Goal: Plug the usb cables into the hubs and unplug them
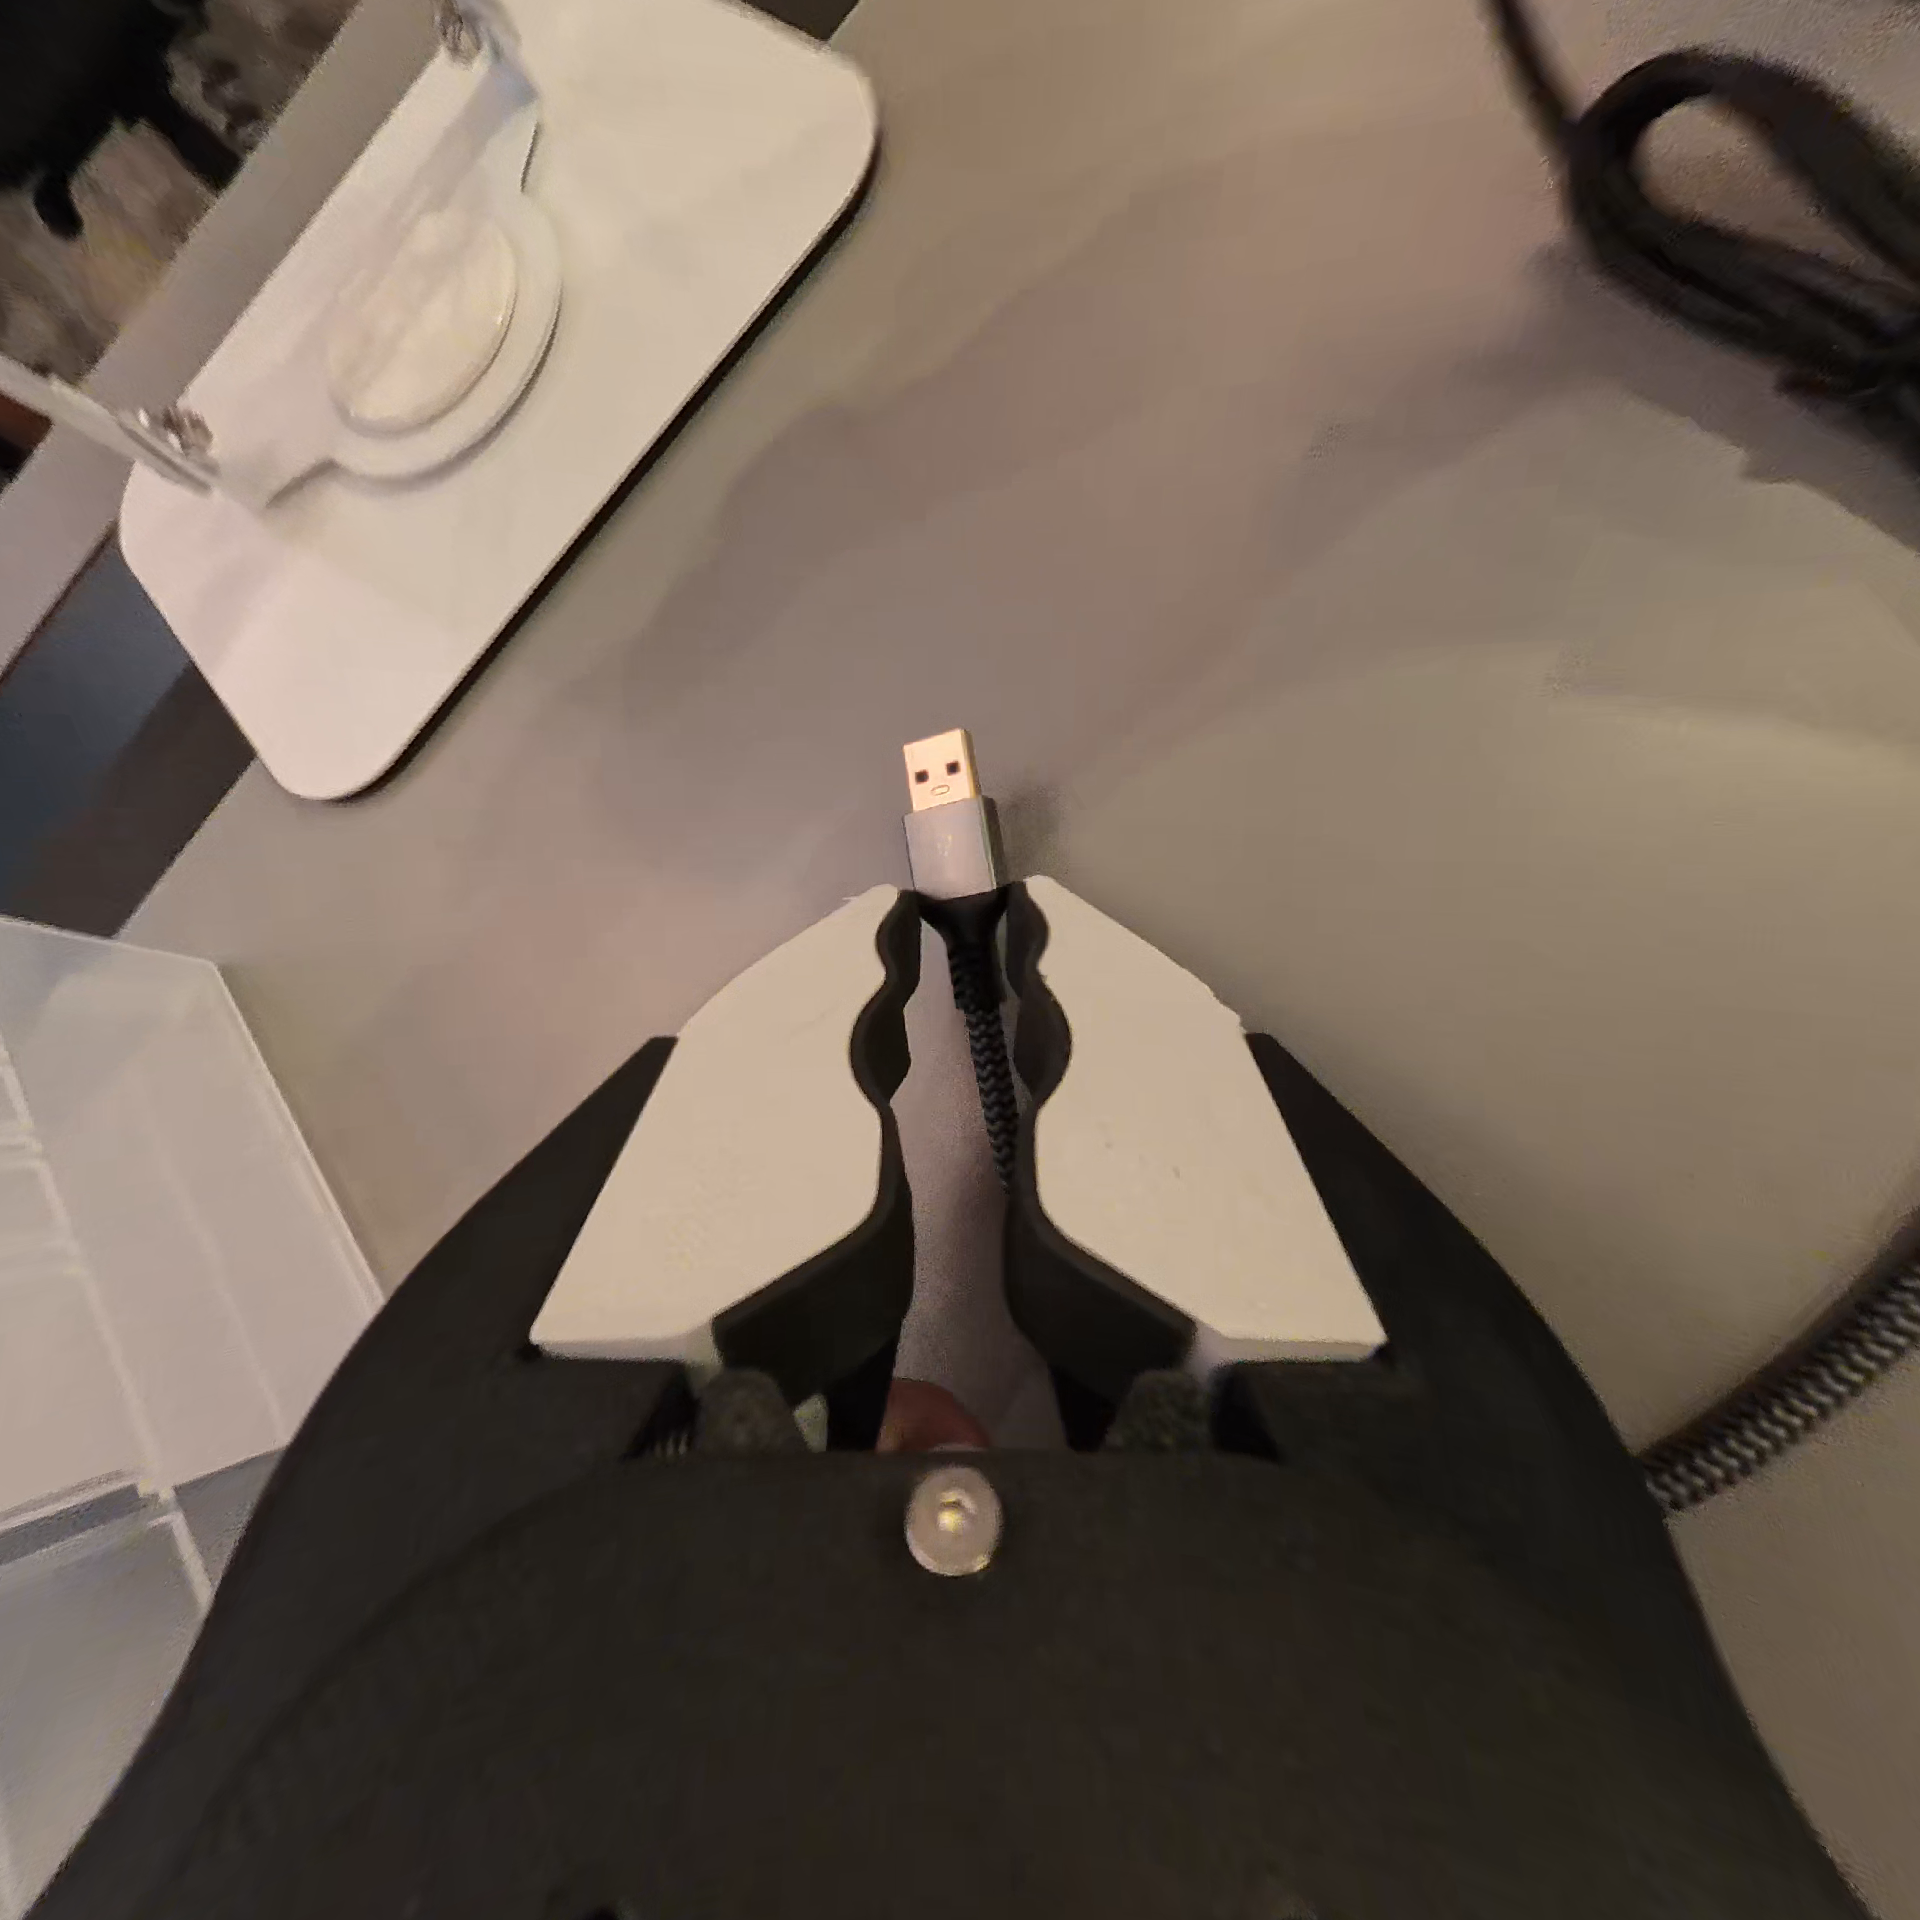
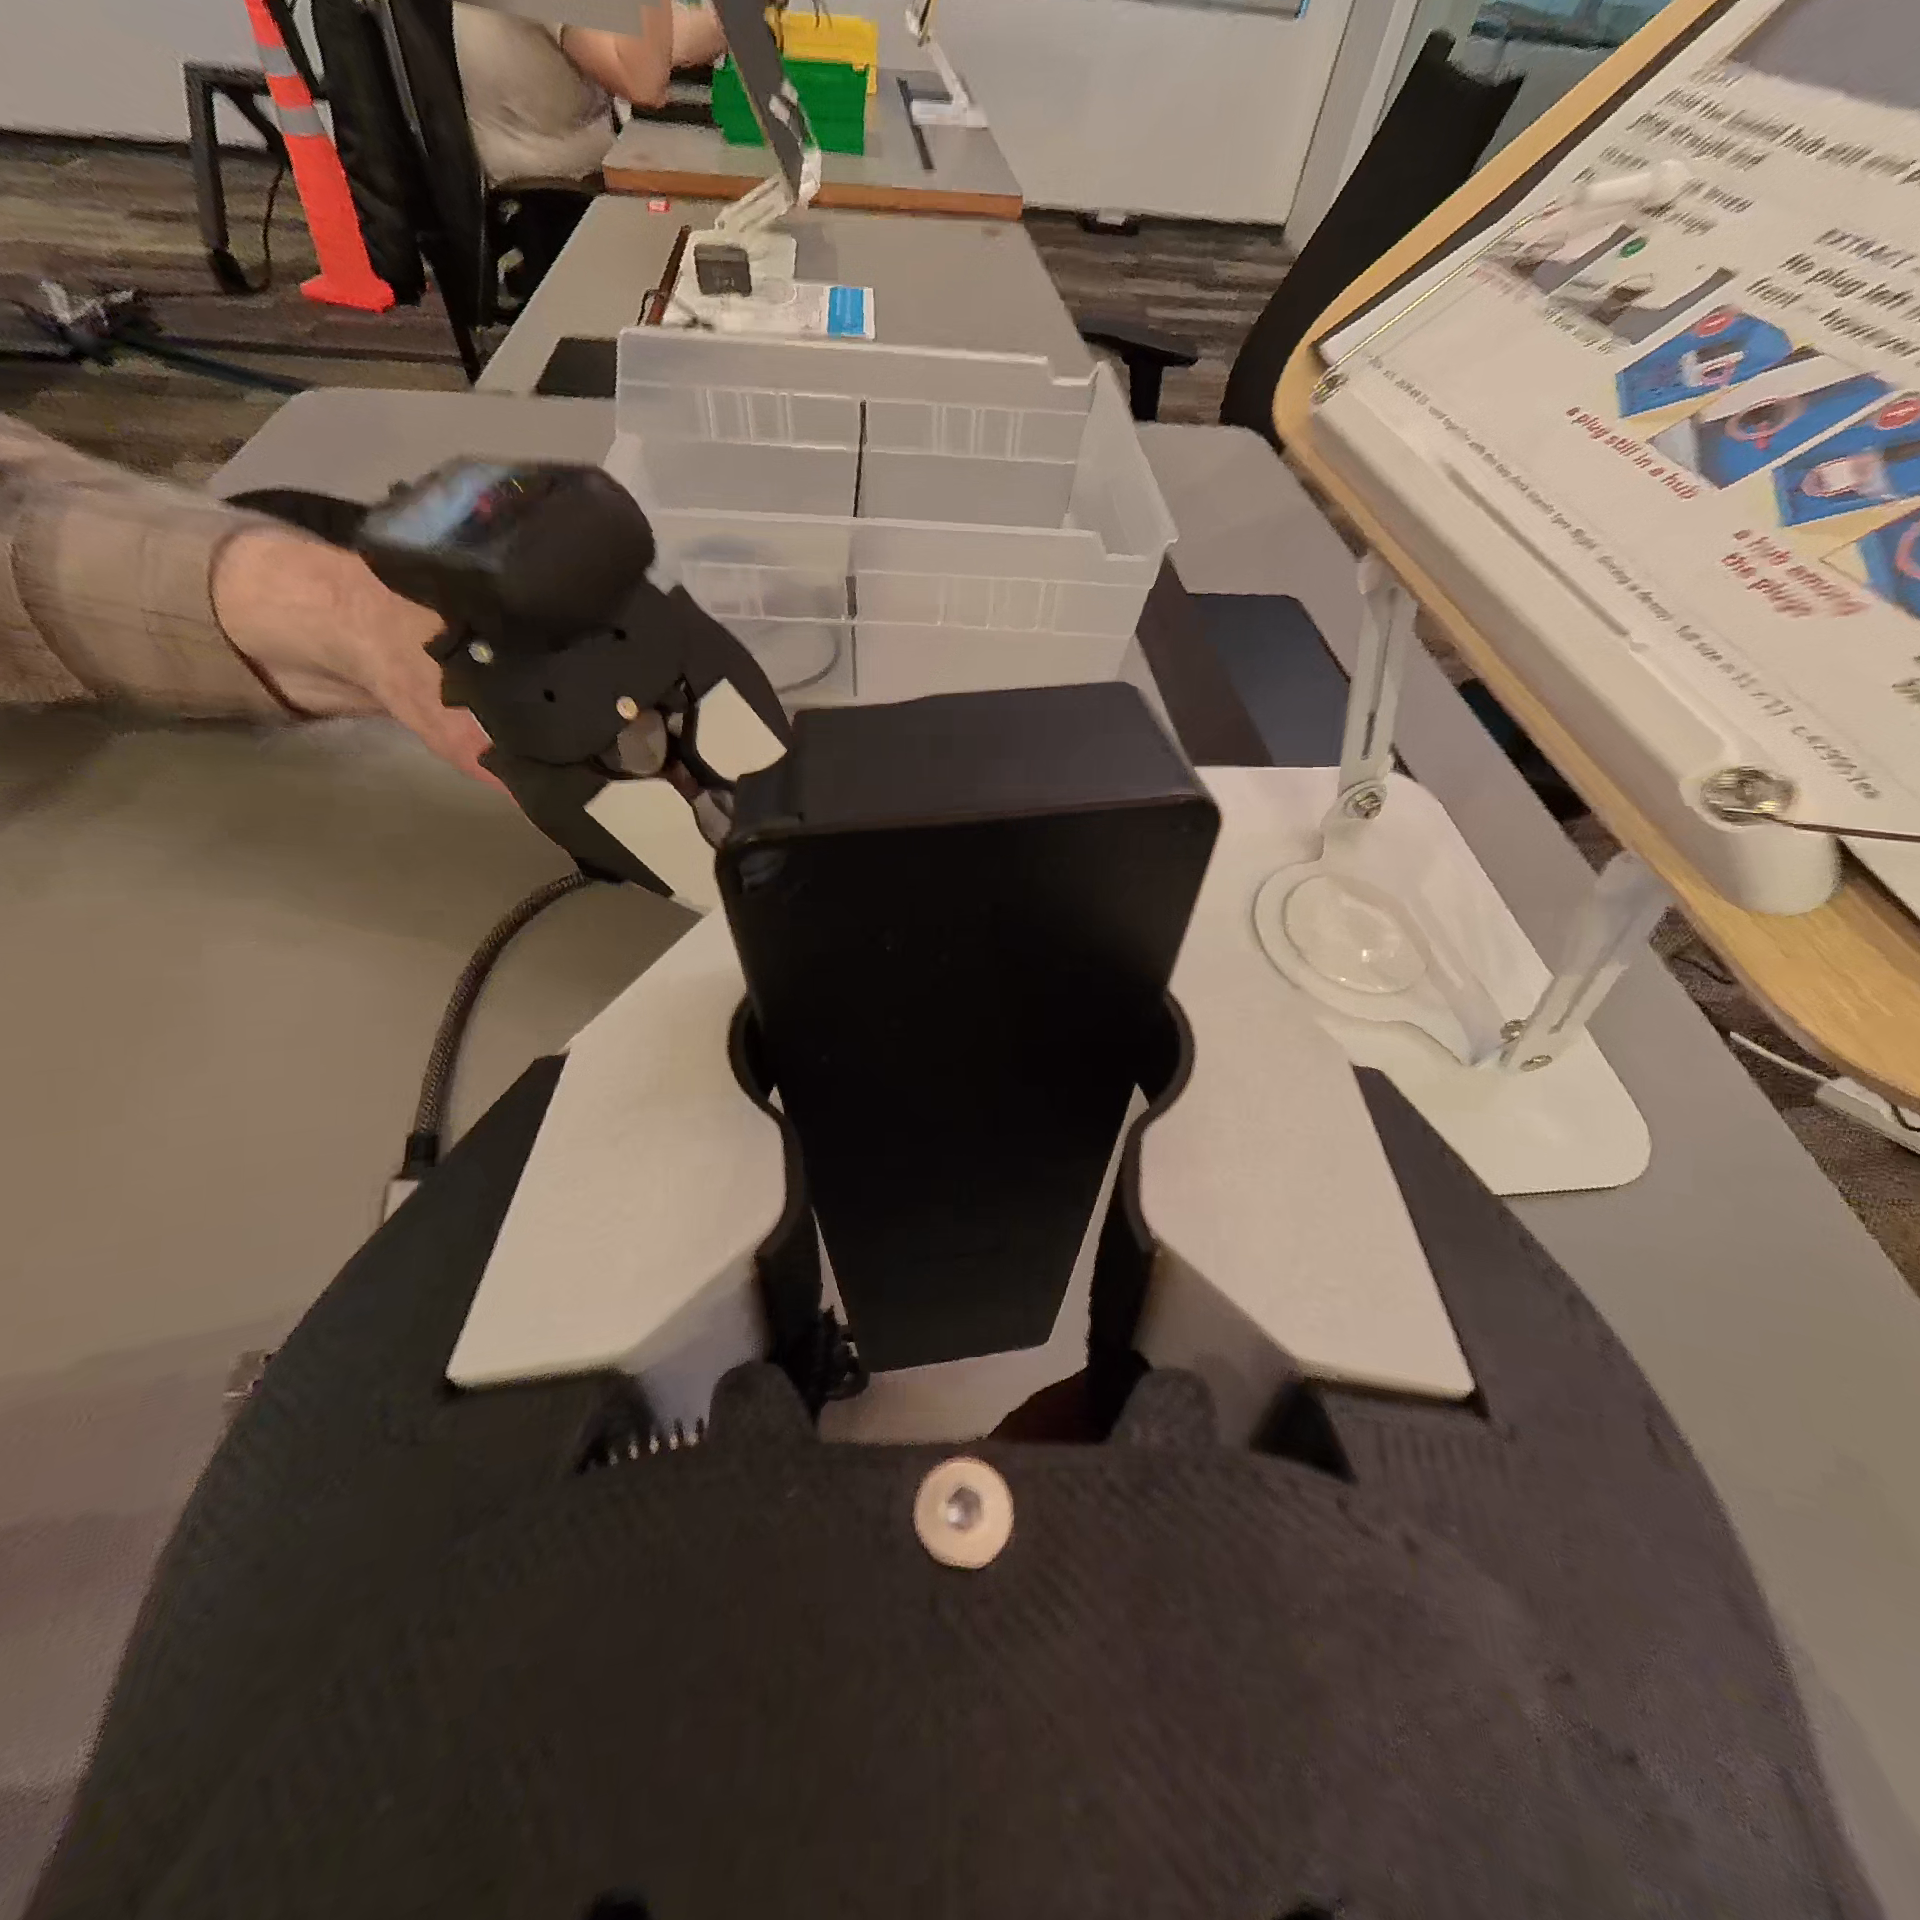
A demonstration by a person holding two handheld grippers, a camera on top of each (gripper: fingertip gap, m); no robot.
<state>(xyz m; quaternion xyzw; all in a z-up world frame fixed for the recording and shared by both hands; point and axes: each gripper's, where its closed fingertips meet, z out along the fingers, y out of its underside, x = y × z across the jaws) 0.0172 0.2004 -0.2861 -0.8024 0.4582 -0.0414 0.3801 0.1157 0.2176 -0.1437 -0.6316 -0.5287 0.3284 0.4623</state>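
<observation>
Both grippers hold their parts above the grey table [image 1: 1299,520].
Left gripper [image 1: 958,894] jaws pinch the USB cable [image 1: 948,821], plug pointing far; right gripper [image 2: 961,1049] jaws clamp the black hub [image 2: 966,935], long axis near-to-far.

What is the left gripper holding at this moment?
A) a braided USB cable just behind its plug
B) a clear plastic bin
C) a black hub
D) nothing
A: the left gripper is closed on the braided USB cable, its plug projecting free past the fingertips.
</observation>
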